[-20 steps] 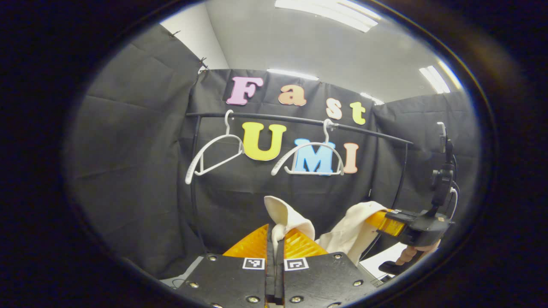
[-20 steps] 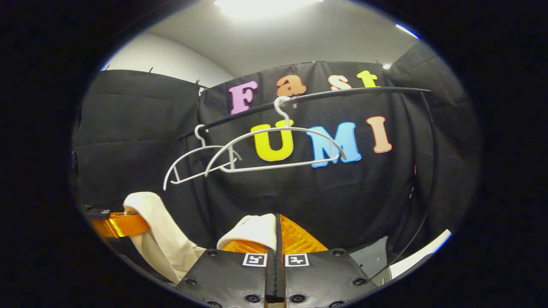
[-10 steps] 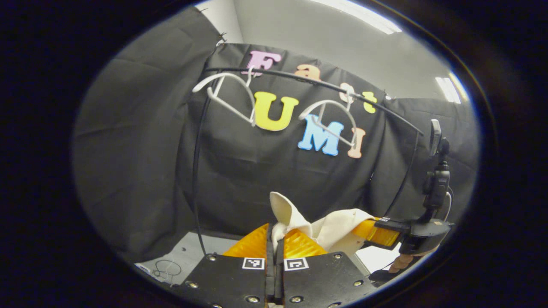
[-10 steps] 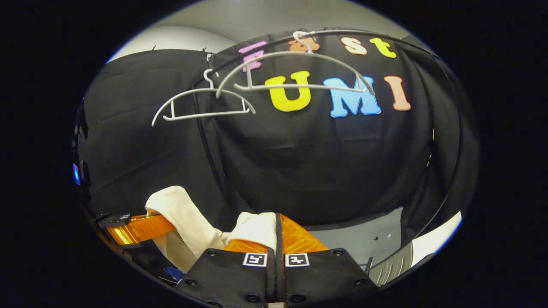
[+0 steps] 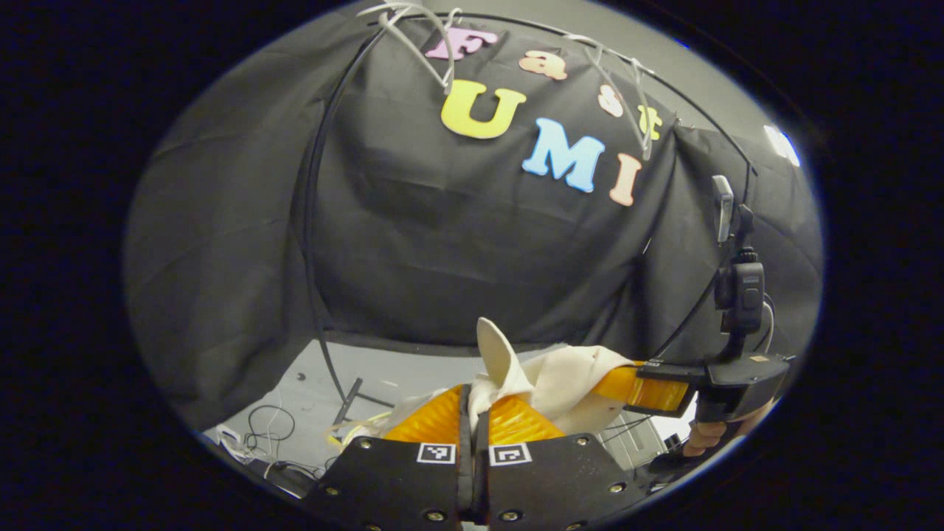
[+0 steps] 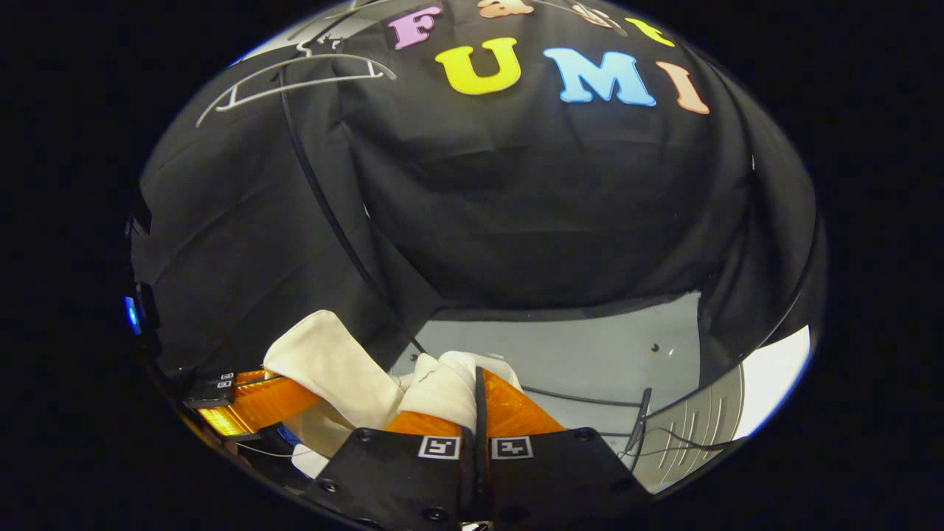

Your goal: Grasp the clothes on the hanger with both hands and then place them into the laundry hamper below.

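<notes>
A black rail (image 5: 317, 221) arches up the left of the left gripper view, with bare white hangers (image 5: 413, 29) at the top edge. Grey floor (image 6: 590, 369) lies open at lower centre of the right gripper view. The cream garment (image 5: 546, 376) stretches between both grippers at lower centre. The left hand-held gripper (image 5: 473, 402) is clamped on one fold; the right hand-held gripper (image 6: 478, 394) is clamped on another.
</notes>
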`<action>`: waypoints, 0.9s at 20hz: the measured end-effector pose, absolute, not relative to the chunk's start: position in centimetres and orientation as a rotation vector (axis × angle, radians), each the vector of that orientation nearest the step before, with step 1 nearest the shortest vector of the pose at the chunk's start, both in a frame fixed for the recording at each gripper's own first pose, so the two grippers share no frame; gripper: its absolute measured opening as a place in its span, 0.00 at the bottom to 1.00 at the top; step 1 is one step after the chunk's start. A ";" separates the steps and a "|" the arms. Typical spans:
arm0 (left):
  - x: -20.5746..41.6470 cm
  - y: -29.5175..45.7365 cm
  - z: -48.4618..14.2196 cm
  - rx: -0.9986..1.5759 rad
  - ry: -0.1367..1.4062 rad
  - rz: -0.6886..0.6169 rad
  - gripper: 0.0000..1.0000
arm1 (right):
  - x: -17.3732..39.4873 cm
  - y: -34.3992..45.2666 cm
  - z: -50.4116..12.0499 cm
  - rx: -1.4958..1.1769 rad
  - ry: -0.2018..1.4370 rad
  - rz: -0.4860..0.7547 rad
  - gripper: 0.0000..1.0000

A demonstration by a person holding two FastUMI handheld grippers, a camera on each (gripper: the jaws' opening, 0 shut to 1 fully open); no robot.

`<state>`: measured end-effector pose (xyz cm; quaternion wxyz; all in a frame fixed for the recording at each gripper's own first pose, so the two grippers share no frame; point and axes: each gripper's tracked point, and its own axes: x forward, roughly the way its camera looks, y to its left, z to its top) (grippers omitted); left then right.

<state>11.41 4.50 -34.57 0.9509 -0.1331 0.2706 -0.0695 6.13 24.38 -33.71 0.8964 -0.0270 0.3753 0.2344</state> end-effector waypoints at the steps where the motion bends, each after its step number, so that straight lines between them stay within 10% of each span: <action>1: 11.4 4.6 -36.9 -0.251 0.580 -0.127 0.02 | 6.2 24.0 -36.1 -0.068 0.815 0.476 0.02; 18: 9.1 10.0 -66.6 -0.315 0.870 0.197 0.02 | 6.1 23.3 -61.3 -0.433 1.076 0.637 0.01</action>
